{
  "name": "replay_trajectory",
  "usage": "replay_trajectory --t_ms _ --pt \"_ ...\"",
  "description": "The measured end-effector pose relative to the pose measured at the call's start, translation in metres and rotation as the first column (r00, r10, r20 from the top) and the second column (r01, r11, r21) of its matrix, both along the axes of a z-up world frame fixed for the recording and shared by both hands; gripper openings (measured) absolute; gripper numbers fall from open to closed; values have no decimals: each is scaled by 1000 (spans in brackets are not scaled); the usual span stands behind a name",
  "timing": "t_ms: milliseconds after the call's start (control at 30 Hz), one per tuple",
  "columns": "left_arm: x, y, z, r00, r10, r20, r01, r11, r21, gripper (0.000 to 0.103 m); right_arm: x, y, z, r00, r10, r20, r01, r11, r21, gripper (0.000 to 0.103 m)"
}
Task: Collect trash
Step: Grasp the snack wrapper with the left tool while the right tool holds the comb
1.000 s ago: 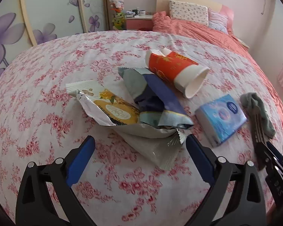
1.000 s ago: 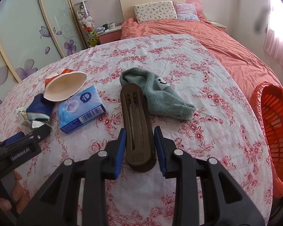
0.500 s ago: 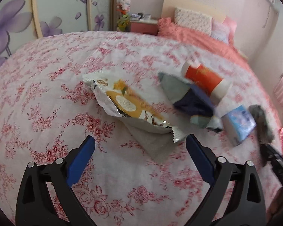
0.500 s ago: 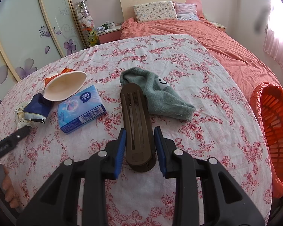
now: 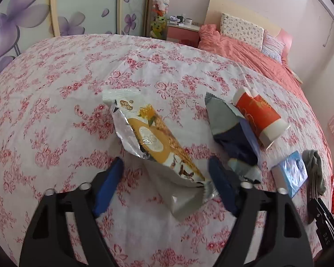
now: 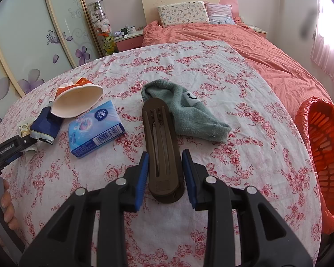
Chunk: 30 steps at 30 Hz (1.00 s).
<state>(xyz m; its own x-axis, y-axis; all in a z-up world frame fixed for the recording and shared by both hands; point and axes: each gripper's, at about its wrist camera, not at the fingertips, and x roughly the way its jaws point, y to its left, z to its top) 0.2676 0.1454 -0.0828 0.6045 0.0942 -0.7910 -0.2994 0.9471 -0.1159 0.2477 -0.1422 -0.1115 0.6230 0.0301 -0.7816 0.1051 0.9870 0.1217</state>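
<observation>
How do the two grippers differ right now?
The left gripper is open, its fingers straddling the yellow snack wrapper without closing; the right gripper flanks the brown comb case, fingers close against its sides. Both are low over the floral bedspread.

Green sock (image 6: 189,109) beside tissue pack (image 6: 95,128); pillows (image 6: 182,13) behind.

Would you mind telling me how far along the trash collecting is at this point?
Nothing looks collected yet. The left gripper is open around the yellow snack wrapper; the right gripper brackets a brown holder. The blue wrapper and paper cup still lie on the tablecloth; the orange basket shows nothing inside.
</observation>
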Motion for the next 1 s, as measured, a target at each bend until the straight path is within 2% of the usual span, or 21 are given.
replay_trajectory --t_ms 133,267,333,433,533,700,933,1000 --pt "0 -2 0 1000 -24 2 24 999 41 56 0 0 0 1000 0 0 0 1000 -1 31" --pt "-4 -7 -1 996 -91 9 90 994 63 43 0 0 0 1000 0 -1 0 1000 -5 31" --pt "-5 -11 -1 991 -135 15 134 989 59 42 0 0 0 1000 0 -1 0 1000 -5 31" --pt "-15 -21 -1 969 -245 28 244 968 55 40 0 0 0 1000 0 -1 0 1000 -3 31" --pt "-22 -21 -1 954 -298 28 296 954 57 40 0 0 0 1000 0 -1 0 1000 -4 31" --pt "-22 -9 -1 966 -258 17 256 964 71 43 0 0 0 1000 0 -1 0 1000 -5 31" --pt "-20 -14 -3 976 -216 -13 216 966 142 45 0 0 0 1000 1 1 -1 1000 6 32" --pt "-19 -13 -3 979 -203 -13 203 969 142 45 -1 0 0 1000 1 1 -1 1000 12 32"
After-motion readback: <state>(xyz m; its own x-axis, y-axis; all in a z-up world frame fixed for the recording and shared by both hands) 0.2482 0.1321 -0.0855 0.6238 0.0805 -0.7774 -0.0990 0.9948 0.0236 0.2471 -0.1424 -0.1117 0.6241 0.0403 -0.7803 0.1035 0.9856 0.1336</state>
